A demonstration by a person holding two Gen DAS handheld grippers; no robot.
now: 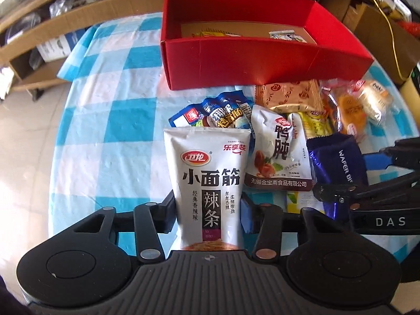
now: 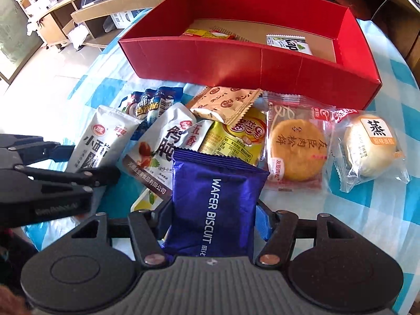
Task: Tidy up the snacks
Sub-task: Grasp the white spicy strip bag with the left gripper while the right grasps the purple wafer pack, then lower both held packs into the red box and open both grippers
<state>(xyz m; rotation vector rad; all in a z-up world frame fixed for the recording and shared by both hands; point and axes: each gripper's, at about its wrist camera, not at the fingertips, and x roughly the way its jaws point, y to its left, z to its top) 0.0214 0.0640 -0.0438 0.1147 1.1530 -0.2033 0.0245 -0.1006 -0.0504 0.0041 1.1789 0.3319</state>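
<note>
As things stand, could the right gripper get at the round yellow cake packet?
Probably not: the right gripper is shut on the wafer biscuit pack. Otherwise the cake packet lies uncovered just ahead.

A blue-and-white checked cloth [image 1: 110, 120] covers the bench, with pale floor tiles [image 1: 23, 141] showing past its left edge. Wooden shelving [image 2: 65, 23] stands along the far side, holding boxes and clutter too blurred to identify. At the upper right of the left wrist view, a yellow cable [image 1: 391, 29] trails over brown cardboard boxes [image 1: 378, 18].
</note>
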